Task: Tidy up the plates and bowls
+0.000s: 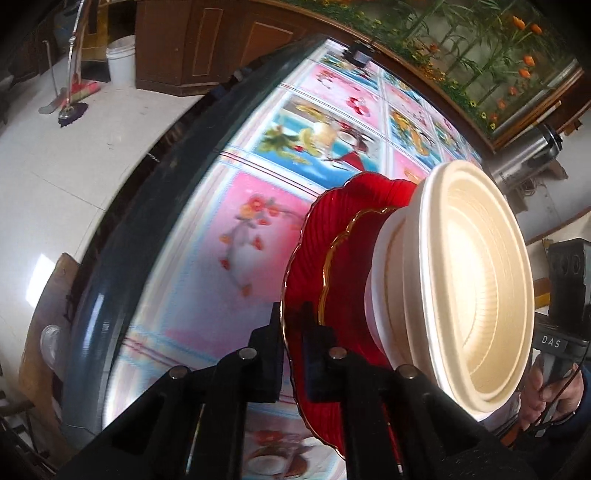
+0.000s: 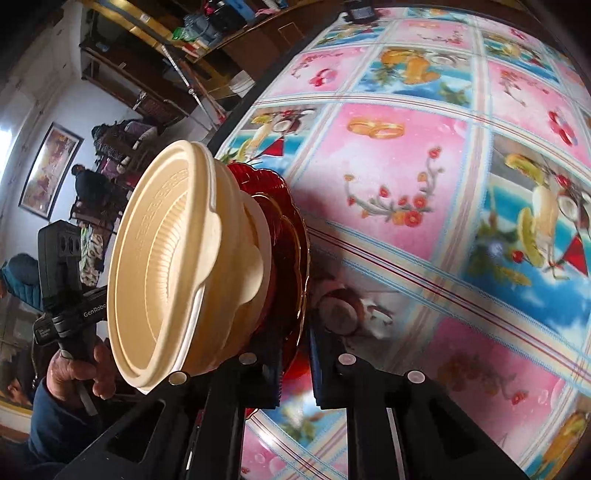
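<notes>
A stack sits over the flowered tablecloth (image 1: pixel 236 229): a large red scalloped plate (image 1: pixel 306 295) with a gold edge, a smaller red plate (image 1: pixel 341 284) on it, and cream bowls (image 1: pixel 476 291) nested on top. My left gripper (image 1: pixel 290 325) is shut on the large red plate's rim. In the right wrist view my right gripper (image 2: pixel 297 343) is shut on the opposite rim of the same red plate (image 2: pixel 291 236), with the cream bowls (image 2: pixel 173 266) to its left. Each view shows the other handheld gripper behind the bowls.
The table's dark rim (image 1: pixel 122 229) curves along the left, with white tiled floor (image 1: pixel 59 155) beyond. A white bucket (image 1: pixel 122 59) and wooden cabinets (image 1: pixel 207 44) stand far back. A small dark device (image 2: pixel 360 11) sits at the far table edge. People sit in the room's background (image 2: pixel 88 184).
</notes>
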A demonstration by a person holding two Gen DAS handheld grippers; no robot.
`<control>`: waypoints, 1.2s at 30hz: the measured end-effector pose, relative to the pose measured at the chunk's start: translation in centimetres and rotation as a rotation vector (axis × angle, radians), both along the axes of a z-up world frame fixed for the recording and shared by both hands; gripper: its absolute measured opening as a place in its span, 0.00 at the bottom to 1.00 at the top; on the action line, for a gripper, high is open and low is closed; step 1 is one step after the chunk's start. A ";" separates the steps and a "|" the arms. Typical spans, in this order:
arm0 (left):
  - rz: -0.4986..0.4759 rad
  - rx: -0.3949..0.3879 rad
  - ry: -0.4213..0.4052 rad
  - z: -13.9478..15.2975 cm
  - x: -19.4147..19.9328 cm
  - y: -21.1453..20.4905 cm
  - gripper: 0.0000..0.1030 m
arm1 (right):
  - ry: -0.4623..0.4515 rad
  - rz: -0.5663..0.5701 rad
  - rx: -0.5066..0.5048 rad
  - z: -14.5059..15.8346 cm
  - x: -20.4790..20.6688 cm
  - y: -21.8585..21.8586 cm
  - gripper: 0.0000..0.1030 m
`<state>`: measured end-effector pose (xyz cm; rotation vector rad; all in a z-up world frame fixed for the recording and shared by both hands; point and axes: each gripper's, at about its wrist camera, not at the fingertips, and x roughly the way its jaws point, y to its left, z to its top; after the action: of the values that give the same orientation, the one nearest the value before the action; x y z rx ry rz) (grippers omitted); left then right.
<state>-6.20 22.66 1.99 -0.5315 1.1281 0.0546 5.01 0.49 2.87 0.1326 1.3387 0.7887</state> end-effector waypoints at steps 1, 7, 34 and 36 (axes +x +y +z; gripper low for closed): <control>-0.010 0.000 -0.001 0.1 0.3 -0.6 0.06 | -0.001 -0.009 0.001 0.1 0.1 -0.4 0.13; -0.082 0.007 0.000 0.3 2.7 -5.6 0.06 | -0.002 -0.063 -0.034 0.5 0.2 -5.0 0.13; -0.026 0.050 0.035 0.6 5.6 -19.9 0.07 | -0.025 -0.145 0.001 0.4 0.3 -21.6 0.13; -0.024 0.048 0.034 0.5 5.7 -20.0 0.07 | -0.027 -0.144 -0.002 0.5 0.4 -21.7 0.13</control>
<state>-0.53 2.65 2.54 -0.4762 1.1638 0.0703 5.36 -21.20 3.33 0.2137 1.2894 0.6654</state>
